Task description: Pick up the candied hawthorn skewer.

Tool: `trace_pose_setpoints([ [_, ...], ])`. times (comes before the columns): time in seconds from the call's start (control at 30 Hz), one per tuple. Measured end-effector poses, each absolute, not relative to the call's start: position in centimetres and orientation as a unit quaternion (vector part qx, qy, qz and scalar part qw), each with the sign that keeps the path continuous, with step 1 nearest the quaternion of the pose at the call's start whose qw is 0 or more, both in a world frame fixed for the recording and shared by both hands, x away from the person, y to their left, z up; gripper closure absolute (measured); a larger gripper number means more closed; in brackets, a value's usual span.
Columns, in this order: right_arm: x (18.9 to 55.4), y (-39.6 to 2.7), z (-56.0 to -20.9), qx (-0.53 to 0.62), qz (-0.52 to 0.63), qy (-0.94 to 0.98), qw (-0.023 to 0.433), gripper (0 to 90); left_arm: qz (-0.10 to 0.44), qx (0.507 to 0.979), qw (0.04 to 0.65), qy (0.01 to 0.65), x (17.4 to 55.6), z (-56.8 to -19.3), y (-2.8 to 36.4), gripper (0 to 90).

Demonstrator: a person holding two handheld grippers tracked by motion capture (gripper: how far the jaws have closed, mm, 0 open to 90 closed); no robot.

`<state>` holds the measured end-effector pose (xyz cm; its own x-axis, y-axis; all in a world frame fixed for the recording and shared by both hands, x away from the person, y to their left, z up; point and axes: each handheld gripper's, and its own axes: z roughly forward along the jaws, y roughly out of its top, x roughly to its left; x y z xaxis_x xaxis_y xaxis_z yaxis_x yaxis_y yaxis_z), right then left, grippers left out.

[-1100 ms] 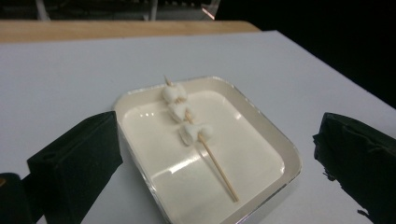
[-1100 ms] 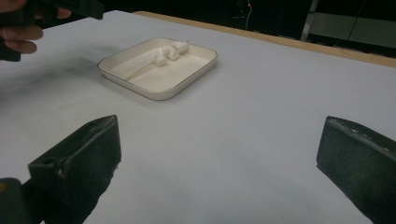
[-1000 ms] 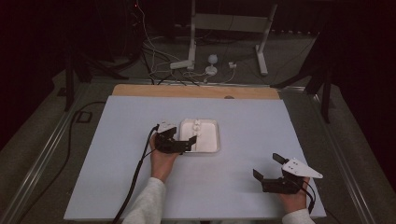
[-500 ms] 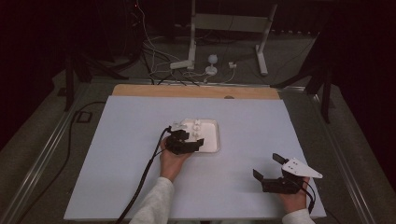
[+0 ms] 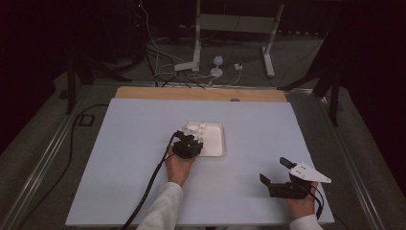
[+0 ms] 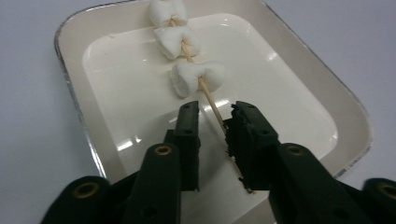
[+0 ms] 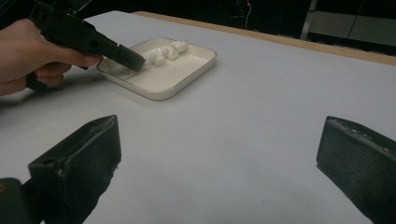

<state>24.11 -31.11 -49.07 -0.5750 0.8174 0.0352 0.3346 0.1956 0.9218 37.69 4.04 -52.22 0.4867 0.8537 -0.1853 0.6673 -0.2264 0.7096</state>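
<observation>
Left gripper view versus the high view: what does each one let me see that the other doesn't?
Left gripper view alone: the thin wooden skewer running between the closing jaws, close against one of them, and three separate marshmallows threaded on it. High view alone: the right gripper with jaws apart near the table's front edge, the wooden strip behind, floor cables. Both share the white tray and the left gripper at it.

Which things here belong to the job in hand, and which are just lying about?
Job in hand:
- skewer with three marshmallows
- white tray
- left tool, closing around the skewer stick

Lying about:
- right tool, open and idle
- cables behind the table
- metal stand
</observation>
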Motion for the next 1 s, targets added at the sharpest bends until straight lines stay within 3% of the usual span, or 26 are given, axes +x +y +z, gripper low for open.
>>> trace_pose_setpoints([
  [0.23,24.1,-31.2,-49.1,0.393,0.499,0.734,0.242,0.0,0.113,0.766,0.374,0.511,38.2,-52.2,4.5,89.0],
  [1.0,24.1,-31.2,-49.1,0.394,0.497,0.734,0.244,0.0,0.018,0.758,0.369,0.538,37.3,-51.2,6.1,89.1],
])
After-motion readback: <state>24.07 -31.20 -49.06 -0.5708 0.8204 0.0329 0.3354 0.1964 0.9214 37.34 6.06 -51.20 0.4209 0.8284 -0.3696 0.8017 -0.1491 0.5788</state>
